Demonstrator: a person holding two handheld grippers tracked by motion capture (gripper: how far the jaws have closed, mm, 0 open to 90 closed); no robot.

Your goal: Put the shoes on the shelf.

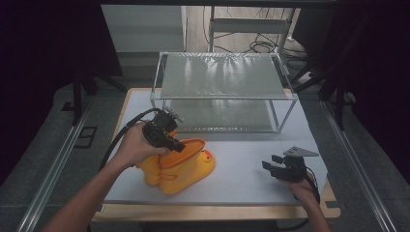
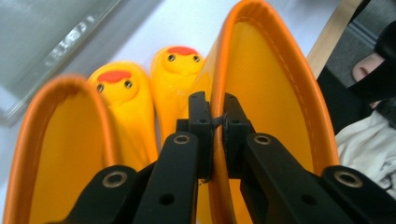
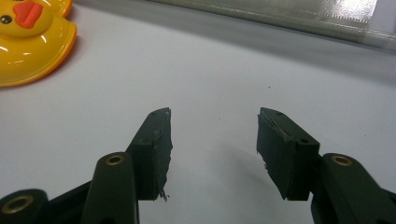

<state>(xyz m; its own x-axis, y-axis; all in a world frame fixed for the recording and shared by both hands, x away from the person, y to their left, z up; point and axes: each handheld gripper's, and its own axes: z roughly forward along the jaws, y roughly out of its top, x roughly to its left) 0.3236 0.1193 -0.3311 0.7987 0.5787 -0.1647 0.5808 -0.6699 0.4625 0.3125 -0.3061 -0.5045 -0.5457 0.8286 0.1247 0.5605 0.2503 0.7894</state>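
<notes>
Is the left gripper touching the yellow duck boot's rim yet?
Touching. In the left gripper view the left gripper has its jaws closed on the orange rim of the yellow duck boot, pads pressed to both sides.

The high view is dim, its left and right edges near black, with glare on the shelf point(image 1: 222, 75) at upper centre. Both gripper views are brighter; the near tongs look soft.

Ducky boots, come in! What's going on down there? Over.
Left gripper jaws clamped on one yellow duck boot's rim. Right gripper jaws open, hovering over bare table. Second boot beside the first. Metal shelf rack stands behind, path clear. Over.
</notes>
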